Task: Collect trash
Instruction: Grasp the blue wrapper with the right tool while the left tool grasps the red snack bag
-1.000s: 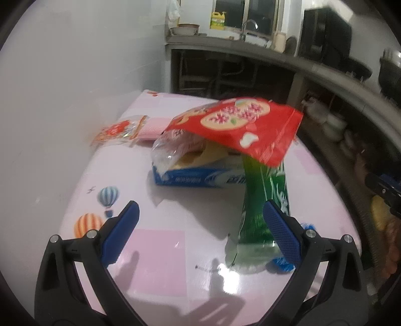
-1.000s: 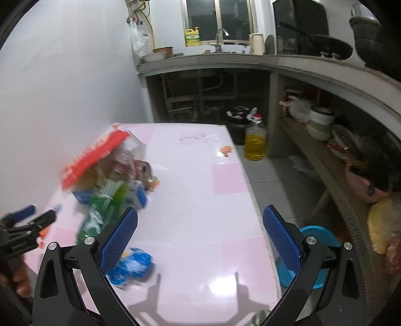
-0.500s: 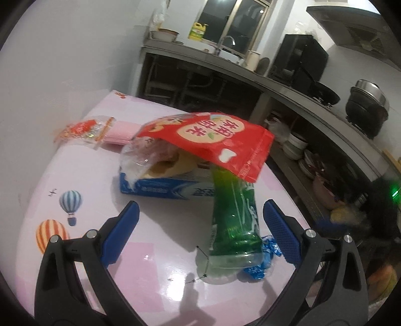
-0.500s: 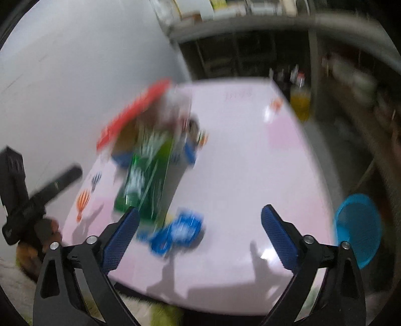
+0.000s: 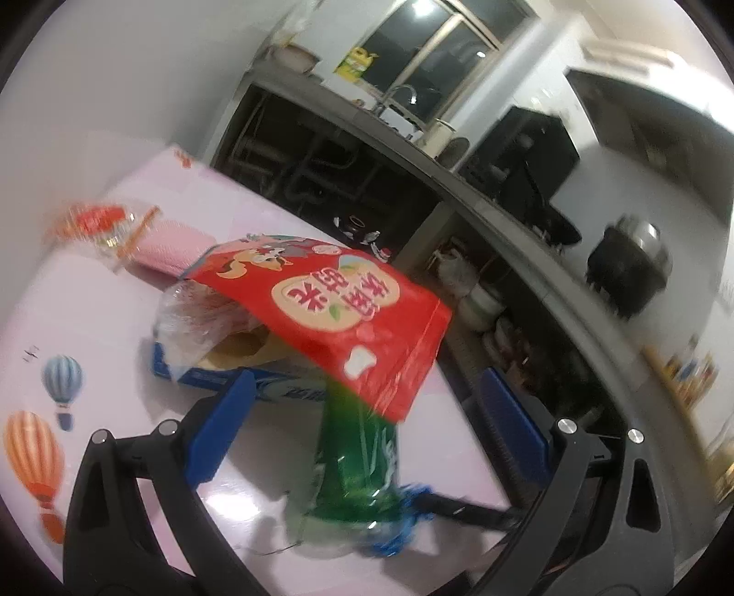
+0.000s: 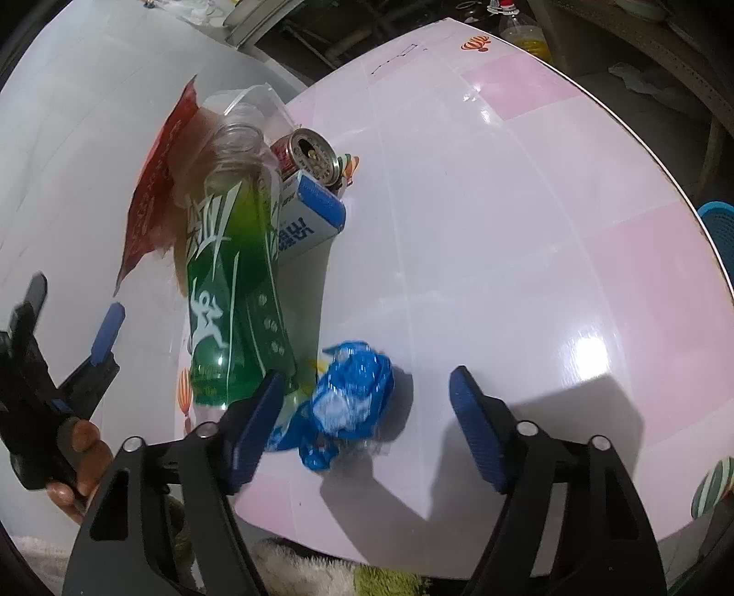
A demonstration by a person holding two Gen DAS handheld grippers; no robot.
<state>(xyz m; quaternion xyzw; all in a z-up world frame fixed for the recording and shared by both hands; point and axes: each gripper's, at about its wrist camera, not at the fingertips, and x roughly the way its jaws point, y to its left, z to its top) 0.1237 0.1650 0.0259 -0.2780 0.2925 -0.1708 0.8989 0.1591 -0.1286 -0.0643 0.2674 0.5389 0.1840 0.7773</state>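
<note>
A crumpled blue wrapper (image 6: 353,389) lies on the pink table (image 6: 504,206). My right gripper (image 6: 367,373) straddles it, its jaws closing, with the pads still clear of the wrapper. Just to the left lies a green plastic bottle (image 6: 234,293), leaning on a blue-white box (image 6: 307,220) beside a red can (image 6: 307,156). A red snack bag (image 5: 330,311) rests on top of that pile. My left gripper (image 5: 369,378) stands open in front of the bottle (image 5: 358,458), gripping nothing. In that view the wrapper (image 5: 403,518) sits at the bottle's base.
A small red wrapper (image 5: 96,224) and a pink pack (image 5: 169,247) lie near the wall. A blue basket (image 6: 718,229) stands on the floor past the table's right edge. A kitchen counter (image 5: 458,183) runs behind, with a yellow-liquid bottle (image 6: 523,32) beneath.
My right gripper has dropped and tipped down from above the table to around the blue wrapper, its jaws narrowing. The left gripper has rolled and edged closer to the bottle.
</note>
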